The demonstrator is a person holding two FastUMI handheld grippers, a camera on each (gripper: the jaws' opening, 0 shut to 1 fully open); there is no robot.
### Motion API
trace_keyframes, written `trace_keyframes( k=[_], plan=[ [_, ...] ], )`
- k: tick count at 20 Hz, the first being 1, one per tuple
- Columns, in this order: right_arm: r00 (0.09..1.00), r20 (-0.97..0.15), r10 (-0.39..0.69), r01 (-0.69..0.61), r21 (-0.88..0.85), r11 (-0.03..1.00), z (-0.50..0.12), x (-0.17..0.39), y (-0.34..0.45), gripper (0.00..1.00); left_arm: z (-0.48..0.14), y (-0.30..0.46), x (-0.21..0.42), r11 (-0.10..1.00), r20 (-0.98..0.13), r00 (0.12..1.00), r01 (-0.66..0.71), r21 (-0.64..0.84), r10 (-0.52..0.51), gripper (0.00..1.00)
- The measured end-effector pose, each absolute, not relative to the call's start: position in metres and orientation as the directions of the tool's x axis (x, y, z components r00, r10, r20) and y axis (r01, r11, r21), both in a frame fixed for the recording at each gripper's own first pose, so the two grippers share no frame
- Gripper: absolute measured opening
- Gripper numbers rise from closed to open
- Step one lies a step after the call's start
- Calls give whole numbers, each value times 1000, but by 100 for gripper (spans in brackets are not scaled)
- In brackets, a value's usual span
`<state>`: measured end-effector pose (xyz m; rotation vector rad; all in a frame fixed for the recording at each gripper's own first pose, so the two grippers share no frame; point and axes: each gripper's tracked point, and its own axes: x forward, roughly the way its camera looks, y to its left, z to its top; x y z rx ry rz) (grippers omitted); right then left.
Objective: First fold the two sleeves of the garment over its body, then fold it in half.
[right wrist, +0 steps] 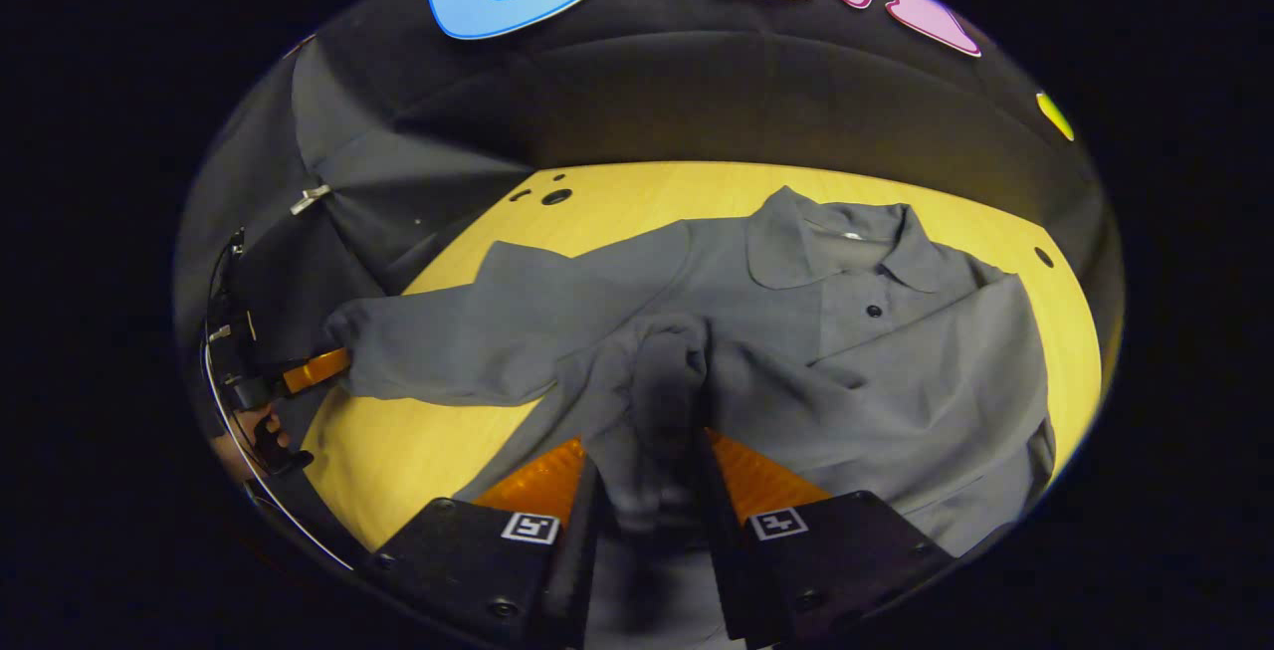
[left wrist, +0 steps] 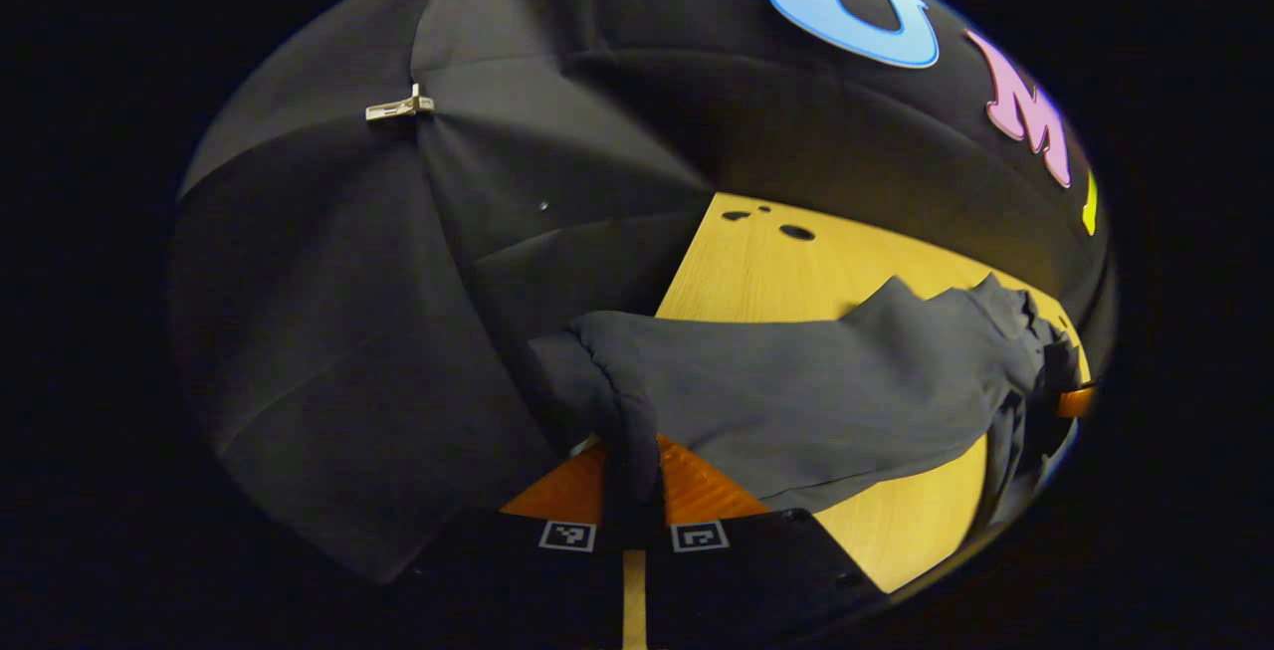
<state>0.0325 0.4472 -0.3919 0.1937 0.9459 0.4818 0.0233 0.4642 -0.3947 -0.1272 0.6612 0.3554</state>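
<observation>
A grey collared shirt [right wrist: 896,351] lies face up on the yellow wooden table [right wrist: 398,451]. Its right sleeve [right wrist: 667,371] is drawn over the body, the bunched cuff pinched in my right gripper [right wrist: 652,471]. The other sleeve [right wrist: 468,341] stretches out to the left, where my left gripper [right wrist: 317,369] holds its end off the table's edge. In the left gripper view that sleeve [left wrist: 796,391] runs right toward the shirt body, its cuff clamped in my left gripper [left wrist: 632,491]. The right gripper [left wrist: 1075,401] shows at the far right behind the cloth.
Dark holes [right wrist: 555,197] mark the table's far left corner, also seen as holes [left wrist: 796,232] in the left gripper view. A metal clip [left wrist: 400,108] pins the black cloth wall. A hand [right wrist: 249,431] holds the left gripper. Bare table [left wrist: 896,521] lies under the lifted sleeve.
</observation>
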Motion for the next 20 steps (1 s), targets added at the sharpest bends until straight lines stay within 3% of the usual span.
trace_keyframes(
  k=[1,3,6,13,20],
  plan=[
    [487,-715,502,-315,392,864,-384,29,449,58,-385,461,23,936,-606,747,-353,-10,275,12],
    [496,-675,546,-314,447,838,-366,26,449,68,-368,458,24,938,-579,768,-346,-16,273,12],
    [523,-626,579,-325,481,814,-342,25,433,75,-340,449,27,935,-544,790,-355,-28,283,11],
    [608,-635,478,-242,425,872,-325,23,328,75,-259,398,45,945,-447,855,-323,-60,264,11],
    [675,-645,358,-106,395,912,-322,14,212,75,-180,294,77,971,-330,932,-201,-132,148,11]
  ],
)
